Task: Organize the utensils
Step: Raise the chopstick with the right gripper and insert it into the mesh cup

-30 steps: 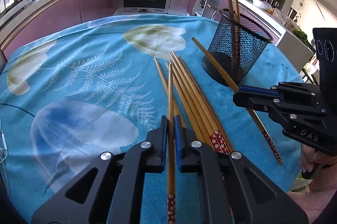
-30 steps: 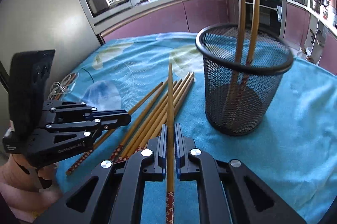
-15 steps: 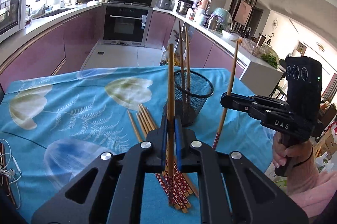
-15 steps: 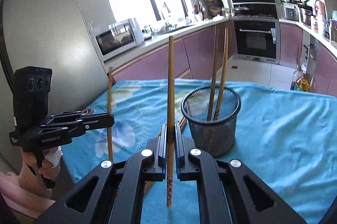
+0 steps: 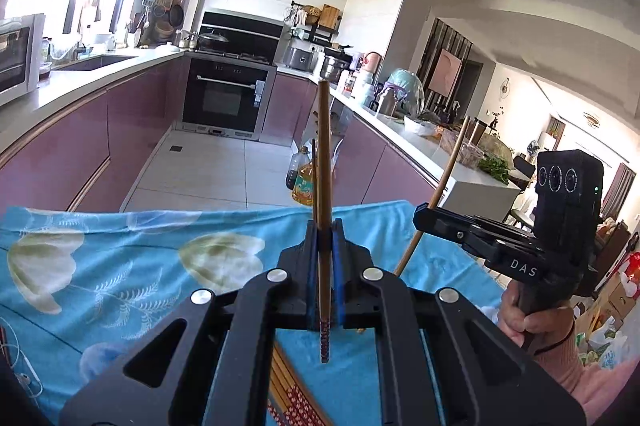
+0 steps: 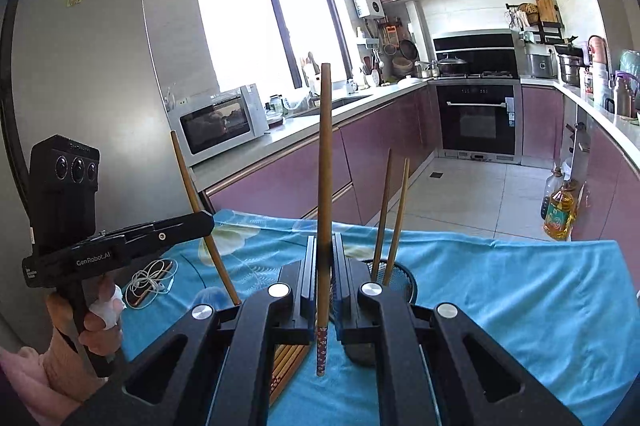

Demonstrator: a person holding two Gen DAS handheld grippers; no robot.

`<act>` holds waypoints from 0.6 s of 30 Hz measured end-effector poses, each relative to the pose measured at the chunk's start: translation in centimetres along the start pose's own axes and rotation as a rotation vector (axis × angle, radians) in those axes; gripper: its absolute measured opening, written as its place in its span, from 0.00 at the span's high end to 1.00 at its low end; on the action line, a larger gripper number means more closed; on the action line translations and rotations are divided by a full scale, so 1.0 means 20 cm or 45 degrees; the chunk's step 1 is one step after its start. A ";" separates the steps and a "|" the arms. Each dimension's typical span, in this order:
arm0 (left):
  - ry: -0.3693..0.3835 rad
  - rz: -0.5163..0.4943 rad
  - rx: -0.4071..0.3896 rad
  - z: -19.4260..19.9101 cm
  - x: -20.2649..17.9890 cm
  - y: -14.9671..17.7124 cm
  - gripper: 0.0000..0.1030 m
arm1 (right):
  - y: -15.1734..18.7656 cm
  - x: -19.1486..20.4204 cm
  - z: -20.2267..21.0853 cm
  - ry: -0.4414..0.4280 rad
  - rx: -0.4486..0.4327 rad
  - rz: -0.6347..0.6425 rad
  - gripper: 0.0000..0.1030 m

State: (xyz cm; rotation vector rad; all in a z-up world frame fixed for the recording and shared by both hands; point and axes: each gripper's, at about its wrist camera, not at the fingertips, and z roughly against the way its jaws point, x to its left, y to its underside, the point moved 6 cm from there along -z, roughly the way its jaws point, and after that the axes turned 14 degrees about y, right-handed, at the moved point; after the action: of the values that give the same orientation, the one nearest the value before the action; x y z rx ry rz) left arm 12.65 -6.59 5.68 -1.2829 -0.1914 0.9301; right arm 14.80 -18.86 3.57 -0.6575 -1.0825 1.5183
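Carrying one chopstick in each tongs, both lifted high above the blue tabletop and held nearly upright, patterned ends down. Judged as the transfer step, between picking up and dropping into the mesh holder.

Starting at the left: left tongs clenched on the left chopstick, its tip pointing to 12 o'clock. In the right wrist view, seen again at 9 o'clock, stick leaning a little.

Toward the middle, at about 6 o'clock in both views: the loose chopsticks lying bundled on the cloth, not yet sorted.

Further right: right tongs clenched on the right chopstick, also upright. Just behind these tongs, at 1 o'clock, the mesh holder, mostly hidden, with two chopsticks already standing inside.

Next move, as a judgement: bringing each stick over the holder rim, patterned end first, lowering, then releasing. Needing care not to knock the two standing sticks or tip the light holder.
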 end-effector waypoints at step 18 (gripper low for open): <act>-0.045 -0.070 0.068 -0.42 0.02 -0.15 0.93 | -0.02 -0.12 -0.30 0.092 0.114 -0.014 0.94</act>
State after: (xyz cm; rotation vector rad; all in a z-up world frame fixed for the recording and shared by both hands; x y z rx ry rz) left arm 19.40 -12.44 5.44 -1.2069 -0.2268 0.9060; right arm 20.70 -19.58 1.07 -0.6386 -0.9562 1.5130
